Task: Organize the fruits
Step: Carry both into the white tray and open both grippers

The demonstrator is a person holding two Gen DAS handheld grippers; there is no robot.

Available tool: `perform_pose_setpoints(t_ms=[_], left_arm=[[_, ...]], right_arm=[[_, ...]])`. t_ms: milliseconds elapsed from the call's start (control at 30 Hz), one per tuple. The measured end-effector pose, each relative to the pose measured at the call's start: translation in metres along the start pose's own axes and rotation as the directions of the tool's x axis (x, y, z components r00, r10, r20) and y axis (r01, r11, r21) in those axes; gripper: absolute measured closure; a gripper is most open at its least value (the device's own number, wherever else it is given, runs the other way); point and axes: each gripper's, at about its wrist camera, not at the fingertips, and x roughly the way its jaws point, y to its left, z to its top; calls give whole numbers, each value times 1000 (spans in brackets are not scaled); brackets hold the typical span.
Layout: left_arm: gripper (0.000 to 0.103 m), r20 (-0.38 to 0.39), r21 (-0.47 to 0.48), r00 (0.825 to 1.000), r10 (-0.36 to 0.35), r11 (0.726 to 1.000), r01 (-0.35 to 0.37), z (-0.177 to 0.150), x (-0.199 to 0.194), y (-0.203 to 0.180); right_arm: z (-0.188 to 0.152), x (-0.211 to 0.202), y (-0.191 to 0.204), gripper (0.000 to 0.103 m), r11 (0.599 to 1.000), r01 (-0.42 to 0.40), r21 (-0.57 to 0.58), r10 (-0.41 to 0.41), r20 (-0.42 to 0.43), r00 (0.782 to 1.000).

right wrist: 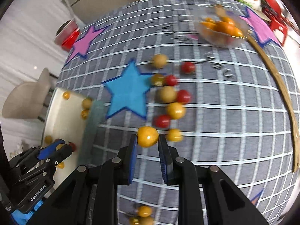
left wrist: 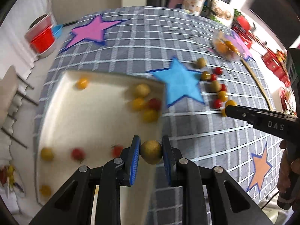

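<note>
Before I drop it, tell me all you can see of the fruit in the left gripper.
The fruit is small, round and dull brownish-gold with a matte, finely speckled skin. It looks whole. The left gripper has its jaws shut on its two sides, blue pads touching it. It hangs clear above the right edge of the white tray.

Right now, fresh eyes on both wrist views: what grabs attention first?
Each gripper is pinching a fruit: the left gripper holds a tan-brown fruit above the white tray's edge, the right gripper a yellow fruit over the grey checked tablecloth. Next, the blue star with loose red and yellow fruits beside it, and a clear bowl of orange fruit at the far side.
</note>
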Motion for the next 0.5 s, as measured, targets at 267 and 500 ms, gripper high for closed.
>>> perform_pose_setpoints(t_ms=[267, 500], left_arm=[[78, 4, -132, 996, 94, 987, -93, -26, -16, 69], [78, -55, -181, 978, 201, 961, -208, -43, -3, 110]], right_arm=[[1, 15, 75, 79, 990, -55, -130, 51, -38, 998], [0, 44, 129, 79, 973, -97, -209, 75, -112, 991]])
